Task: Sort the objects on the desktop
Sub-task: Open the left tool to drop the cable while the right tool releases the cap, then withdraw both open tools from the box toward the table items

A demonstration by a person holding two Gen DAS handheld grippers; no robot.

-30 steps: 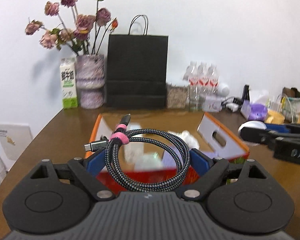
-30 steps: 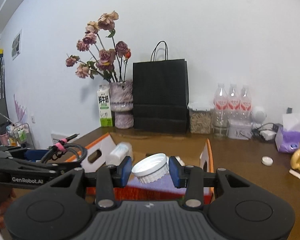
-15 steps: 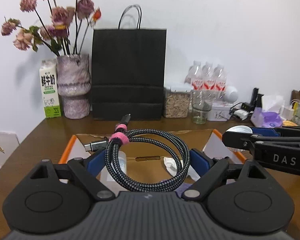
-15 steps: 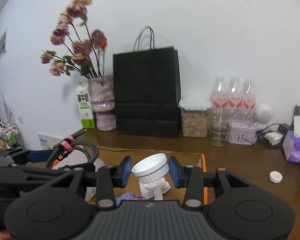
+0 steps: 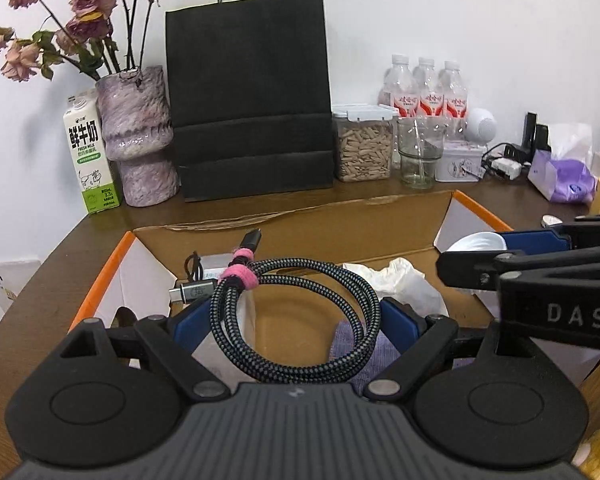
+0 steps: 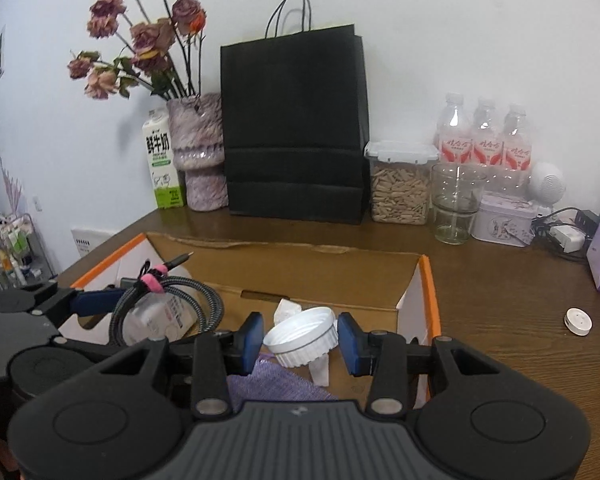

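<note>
- Left claw [image 5: 296,316] clamps coiled braided cable [image 5: 296,320]; right claw [image 6: 300,344] pinches white lid [image 6: 302,336].
- Both hang above open cardboard box [image 6: 428,280].
- Box floor below claws looks cluttered; lower first, then release, lid level.

1. The dark brown wooden desk [image 6: 500,280] is showing a smooth, faintly glossy finish.
2. The open corrugated cardboard box with orange-edged flaps [image 5: 340,232] is looking matt, with a rough torn rim.
3. The coiled black-and-grey braided cable [image 5: 300,316] is showing a woven cloth sheath, a fuzzy pink strap and metal plugs.
4. The white ribbed plastic lid [image 6: 304,336] is looking smooth.
5. The left claw [image 5: 296,320] is showing matt black plastic with blue pads.
6. The tall black paper bag [image 6: 296,128] is appearing matt.
7. The clear glass tumbler [image 6: 456,208] is gleaming.
</note>
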